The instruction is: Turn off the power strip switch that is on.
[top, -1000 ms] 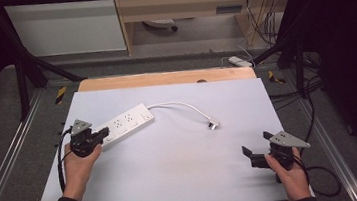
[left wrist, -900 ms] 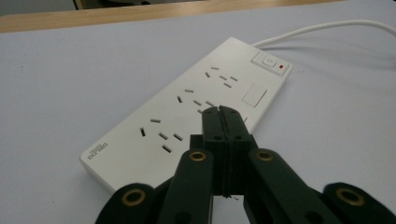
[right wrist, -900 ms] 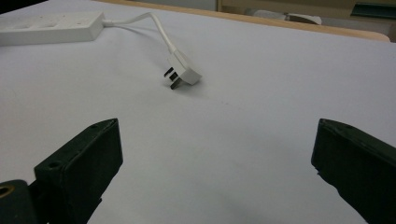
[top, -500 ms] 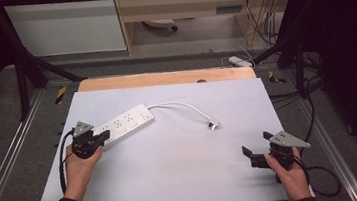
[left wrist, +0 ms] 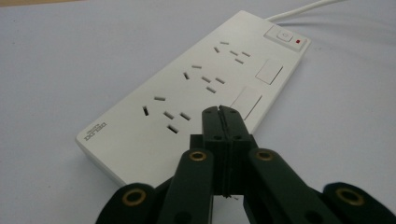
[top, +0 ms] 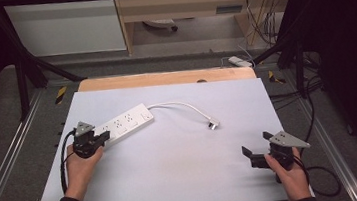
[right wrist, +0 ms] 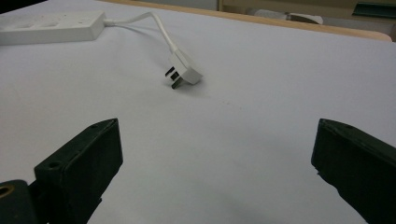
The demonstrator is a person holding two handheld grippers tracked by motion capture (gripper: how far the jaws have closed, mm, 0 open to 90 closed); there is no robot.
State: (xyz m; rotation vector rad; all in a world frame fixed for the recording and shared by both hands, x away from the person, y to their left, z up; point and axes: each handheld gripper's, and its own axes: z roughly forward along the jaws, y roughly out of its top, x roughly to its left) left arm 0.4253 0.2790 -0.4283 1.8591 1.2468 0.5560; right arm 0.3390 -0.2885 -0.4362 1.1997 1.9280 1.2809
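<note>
On the left half of the desk (top: 174, 171) lies a white power strip (top: 121, 125), set at a slant, its socket face up; the left gripper view shows three sets of socket slots, two blank square covers, a switch and a small red light at its far end. From that far end a white cord (top: 182, 104) curves across the pale desk surface to a white plug (top: 213, 124), which lies on its side near the middle, prongs showing in the right gripper view. At the near end of the strip are the left tongs (top: 99, 139), held in the person's left hand (top: 80, 163); their jaws are pressed together with nothing between them, the tips over the strip's near edge, though whether they touch it I cannot tell. Well apart, near the desk's right front corner, the right tongs (top: 257, 148) sit in the right hand (top: 288, 169), jaws spread wide and empty, pointed toward the plug. A wooden board edge (top: 164, 78) runs along the far side of the desk
</note>
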